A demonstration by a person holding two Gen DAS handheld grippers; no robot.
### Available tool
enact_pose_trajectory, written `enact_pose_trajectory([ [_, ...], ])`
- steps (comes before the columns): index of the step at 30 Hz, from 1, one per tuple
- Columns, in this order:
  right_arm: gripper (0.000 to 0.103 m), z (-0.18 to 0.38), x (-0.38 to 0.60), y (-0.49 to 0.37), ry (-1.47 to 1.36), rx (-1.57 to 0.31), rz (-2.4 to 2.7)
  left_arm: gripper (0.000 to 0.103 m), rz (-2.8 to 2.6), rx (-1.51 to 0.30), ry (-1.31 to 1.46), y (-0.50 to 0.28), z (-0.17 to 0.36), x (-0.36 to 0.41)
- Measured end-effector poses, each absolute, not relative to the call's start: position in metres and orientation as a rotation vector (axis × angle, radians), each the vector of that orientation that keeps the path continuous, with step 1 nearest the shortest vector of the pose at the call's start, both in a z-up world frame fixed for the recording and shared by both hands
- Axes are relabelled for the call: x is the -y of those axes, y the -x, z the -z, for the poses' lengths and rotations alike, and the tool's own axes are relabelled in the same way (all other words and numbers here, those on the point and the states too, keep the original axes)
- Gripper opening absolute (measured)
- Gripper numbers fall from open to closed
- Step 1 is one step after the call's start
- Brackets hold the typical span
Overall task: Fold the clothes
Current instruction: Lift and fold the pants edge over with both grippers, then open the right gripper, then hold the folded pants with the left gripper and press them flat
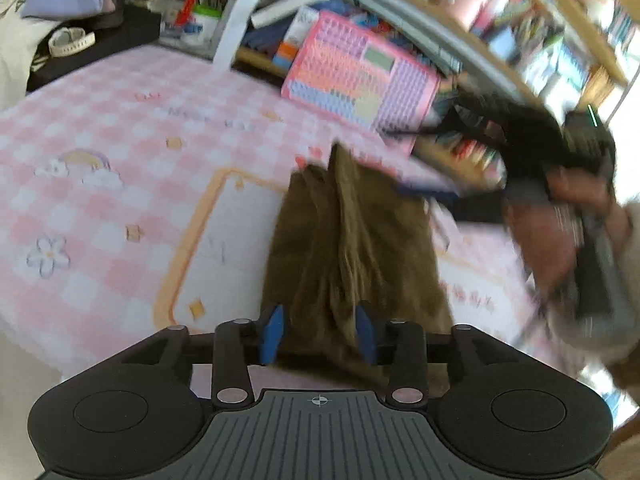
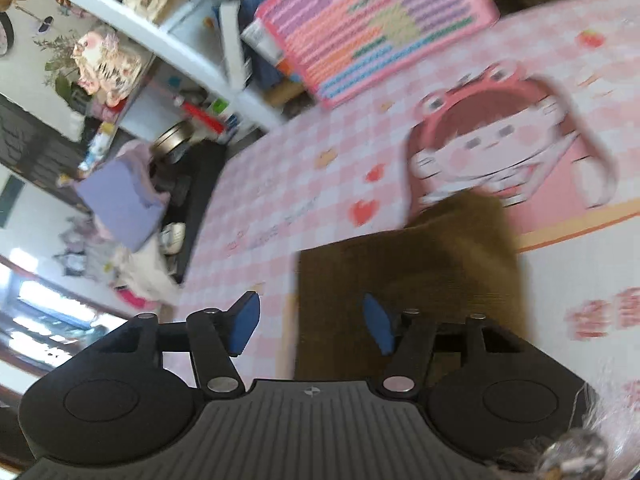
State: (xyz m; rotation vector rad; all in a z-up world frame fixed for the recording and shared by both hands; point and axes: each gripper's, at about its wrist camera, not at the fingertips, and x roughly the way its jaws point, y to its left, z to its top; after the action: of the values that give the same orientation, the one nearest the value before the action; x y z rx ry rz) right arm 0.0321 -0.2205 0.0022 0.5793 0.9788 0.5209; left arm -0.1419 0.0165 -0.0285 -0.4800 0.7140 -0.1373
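Note:
An olive-brown garment [image 1: 352, 248] lies folded lengthwise on the pink checked cover [image 1: 120, 128]. My left gripper [image 1: 320, 332] is open, its blue pads on either side of the garment's near end. In the right wrist view the same garment [image 2: 408, 272] lies flat with a straight left edge. My right gripper [image 2: 312, 324] is open just above its near left corner, the right pad over the cloth and the left pad over the cover [image 2: 280, 184]. The other hand-held gripper [image 1: 576, 208] shows blurred at the right of the left wrist view.
A pink patterned board [image 1: 360, 76] leans against shelves [image 1: 540, 32] of books at the far edge. A lilac cushion [image 2: 120, 204], a metal tin [image 2: 176, 140] and a watch [image 1: 72, 42] lie at the far left corner. A cartoon girl print [image 2: 492, 148] is beyond the garment.

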Motion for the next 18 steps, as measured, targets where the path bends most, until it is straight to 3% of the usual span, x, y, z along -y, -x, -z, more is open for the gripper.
enact_pose_trajectory([
  [9,0.056,0.025,0.259,0.047,-0.32,-0.938,-0.282,0.04,0.231,-0.735,0.558,0.061,0.04,-0.021],
  [10,0.056,0.029,0.257,0.051,-0.325,-0.946,-0.279,0.038,0.235,-0.738,0.558,0.055,0.041,-0.019],
  [12,0.056,0.036,0.254,0.054,-0.323,-0.959,-0.278,0.007,0.234,-0.725,0.53,0.051,0.037,-0.014],
  [16,0.057,0.041,0.245,0.059,-0.297,-0.946,-0.276,0.008,0.299,-0.558,0.326,0.072,0.007,0.005],
  [18,0.057,0.042,0.239,0.055,-0.287,-0.947,-0.266,0.008,0.262,-0.612,0.32,0.065,0.016,0.004],
])
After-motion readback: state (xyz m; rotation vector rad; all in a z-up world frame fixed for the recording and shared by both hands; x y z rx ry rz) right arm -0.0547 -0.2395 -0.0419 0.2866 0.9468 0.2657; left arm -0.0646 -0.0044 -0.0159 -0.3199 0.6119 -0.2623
